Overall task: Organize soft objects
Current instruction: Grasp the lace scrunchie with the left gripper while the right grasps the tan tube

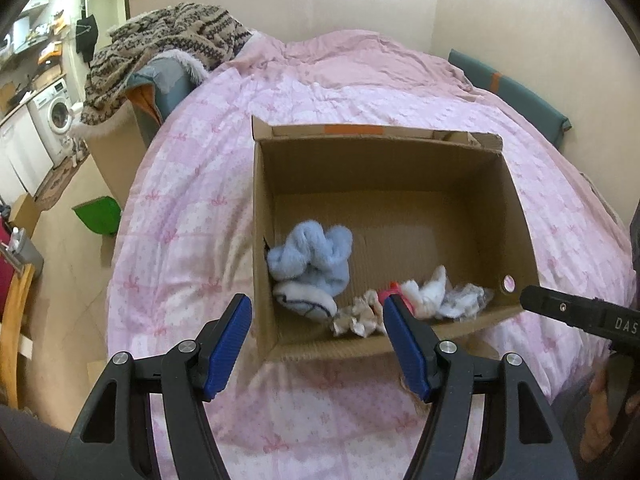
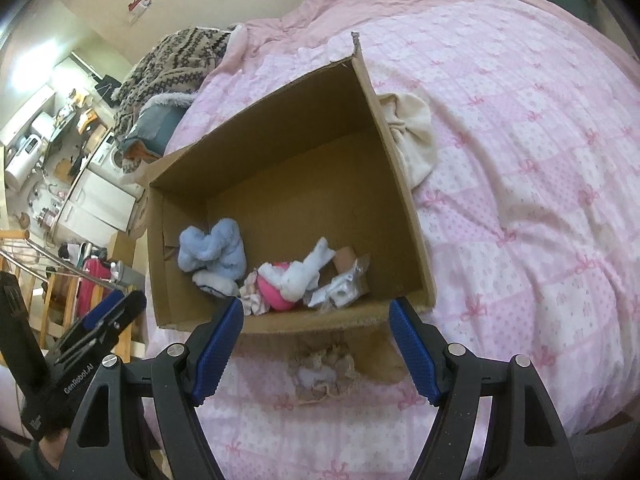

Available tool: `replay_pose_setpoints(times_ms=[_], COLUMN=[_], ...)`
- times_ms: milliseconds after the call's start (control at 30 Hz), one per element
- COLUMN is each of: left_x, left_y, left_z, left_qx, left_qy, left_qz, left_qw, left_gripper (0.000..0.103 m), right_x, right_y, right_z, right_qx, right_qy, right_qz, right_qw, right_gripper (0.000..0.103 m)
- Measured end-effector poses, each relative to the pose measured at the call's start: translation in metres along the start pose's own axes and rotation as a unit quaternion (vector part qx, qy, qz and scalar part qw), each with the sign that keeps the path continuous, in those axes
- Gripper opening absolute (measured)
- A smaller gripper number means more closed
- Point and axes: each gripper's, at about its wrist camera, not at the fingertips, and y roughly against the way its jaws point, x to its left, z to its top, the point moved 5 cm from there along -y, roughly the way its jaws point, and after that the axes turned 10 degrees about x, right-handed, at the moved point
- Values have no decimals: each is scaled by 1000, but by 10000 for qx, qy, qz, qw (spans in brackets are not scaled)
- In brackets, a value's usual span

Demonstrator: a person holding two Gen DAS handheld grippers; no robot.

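Note:
An open cardboard box (image 1: 400, 168) (image 2: 280, 132) sits on a pink bed. Inside lie a fluffy light-blue cloth (image 1: 312, 252) (image 2: 212, 250), a white sock with dark lines (image 1: 306, 300), a pink-and-white soft toy (image 2: 288, 280) (image 1: 416, 292), a crumpled frilly piece (image 1: 358, 316) and a clear plastic wrapper (image 2: 340, 286). A beige lacy scrunchie (image 2: 324, 370) lies on the bed in front of the box. A cream cloth (image 2: 412, 136) lies right of the box. My left gripper (image 1: 318, 316) is open and empty at the box's near edge. My right gripper (image 2: 316, 320) is open and empty above the scrunchie.
The pink quilt (image 1: 192, 200) covers the bed. A patterned knit blanket (image 1: 160, 48) is heaped at the far left. A green object (image 1: 98, 214) lies on the floor left of the bed. A washing machine (image 1: 56, 112) stands further back.

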Motion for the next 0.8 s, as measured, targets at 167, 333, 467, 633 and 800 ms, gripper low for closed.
replay_pose_setpoints(times_ms=[167,333,467,633,800], left_x=[-4,-7,-3,5,12], left_y=[6,7,6,-1,-6], left_z=[-13,-25,-31,-37,-39], left_qx=[26,84,132,312,418], left_qy=[1,4,59,163,303], left_qz=[-53,-110,-71,-45,2], left_qw=[10000,9999,9999,9994,9987], left_gripper=[65,65,65,65,65], right_x=[-3,-10,-20,-31,-42], right_y=[0,0,0,0,-10], right_z=[-10,-20,-27,-33,-36], right_qx=[40,125,202,305,543], right_qy=[-69,-69,-141,-315,-606], right_qz=[-32,-137,-227,-276,-273], right_qw=[10000,9998,9994,9987,9963], right_gripper=[80,80,80,80,80])
